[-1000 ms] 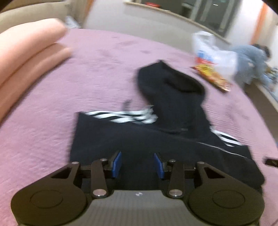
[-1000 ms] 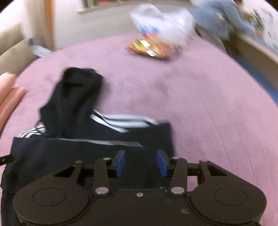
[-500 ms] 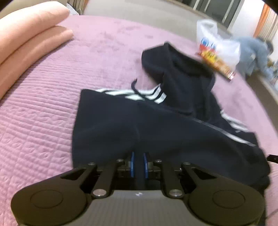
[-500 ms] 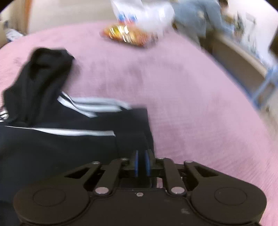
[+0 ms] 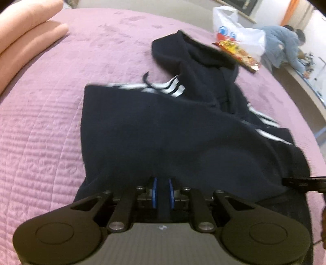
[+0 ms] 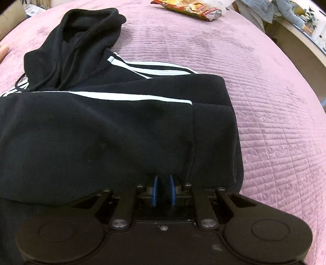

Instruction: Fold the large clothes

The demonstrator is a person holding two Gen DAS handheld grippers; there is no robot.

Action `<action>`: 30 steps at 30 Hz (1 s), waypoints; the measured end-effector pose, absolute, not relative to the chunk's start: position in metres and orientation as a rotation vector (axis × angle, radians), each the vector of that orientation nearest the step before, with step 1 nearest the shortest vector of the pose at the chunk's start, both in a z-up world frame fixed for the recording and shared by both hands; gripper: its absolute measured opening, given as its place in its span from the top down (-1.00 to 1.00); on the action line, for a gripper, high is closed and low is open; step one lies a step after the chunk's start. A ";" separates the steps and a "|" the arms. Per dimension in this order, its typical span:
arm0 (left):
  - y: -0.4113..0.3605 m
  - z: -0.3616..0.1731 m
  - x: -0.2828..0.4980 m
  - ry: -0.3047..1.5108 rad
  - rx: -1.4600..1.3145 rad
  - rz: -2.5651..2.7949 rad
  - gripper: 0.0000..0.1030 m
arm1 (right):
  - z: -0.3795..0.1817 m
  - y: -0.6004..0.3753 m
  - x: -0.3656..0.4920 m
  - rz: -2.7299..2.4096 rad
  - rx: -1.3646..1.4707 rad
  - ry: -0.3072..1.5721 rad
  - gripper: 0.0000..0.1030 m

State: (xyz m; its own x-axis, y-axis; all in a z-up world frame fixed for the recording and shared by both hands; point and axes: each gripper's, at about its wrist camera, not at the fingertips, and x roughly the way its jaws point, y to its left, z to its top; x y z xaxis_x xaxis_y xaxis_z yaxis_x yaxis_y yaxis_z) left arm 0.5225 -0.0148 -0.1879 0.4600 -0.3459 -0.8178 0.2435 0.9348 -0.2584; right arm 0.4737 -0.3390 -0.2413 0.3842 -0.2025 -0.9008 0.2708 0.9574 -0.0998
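On the pink quilted bed (image 6: 275,102) lies a black hoodie (image 6: 101,132) with white sleeve stripes, hood (image 6: 85,34) toward the far side. Low at its near hem, the left tongs (image 5: 162,192) point forward, blue pads pinched narrow on a fold of the fabric. The right tongs (image 6: 163,190) sit level beside the right hem corner, likewise clamped on cloth. A snack packet (image 6: 189,8) lies beyond.

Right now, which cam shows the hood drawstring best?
Right wrist. The drawstring runs sharp down the hood and loops onto the bedspread. Left wrist shows only a short blurred curl beside the stripes.
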 end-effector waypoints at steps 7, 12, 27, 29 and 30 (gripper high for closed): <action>-0.025 -0.109 0.583 0.818 -0.087 -0.439 0.45 | -0.183 -0.357 0.472 -0.174 0.089 0.987 0.71; -0.079 -0.102 0.682 0.756 -0.069 -0.425 0.41 | -0.145 -0.379 0.533 -0.128 0.179 0.777 0.52; -0.168 -0.199 0.837 0.936 0.074 -0.154 0.34 | -0.193 -0.384 0.711 -0.058 0.391 0.807 0.04; -0.168 -0.203 0.836 0.930 0.108 -0.154 0.81 | -0.204 -0.377 0.725 -0.055 0.370 0.874 0.28; -0.161 -0.199 0.832 0.907 0.081 -0.170 0.82 | -0.205 -0.374 0.729 -0.045 0.352 0.880 0.75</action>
State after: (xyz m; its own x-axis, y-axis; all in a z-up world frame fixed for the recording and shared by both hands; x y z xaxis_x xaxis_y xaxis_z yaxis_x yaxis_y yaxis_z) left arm 0.8323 -0.1612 -0.1995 0.6037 -0.1120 -0.7893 0.1807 0.9835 -0.0013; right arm 0.7289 -0.3743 -0.2053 0.6404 0.1053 -0.7608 0.1821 0.9415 0.2835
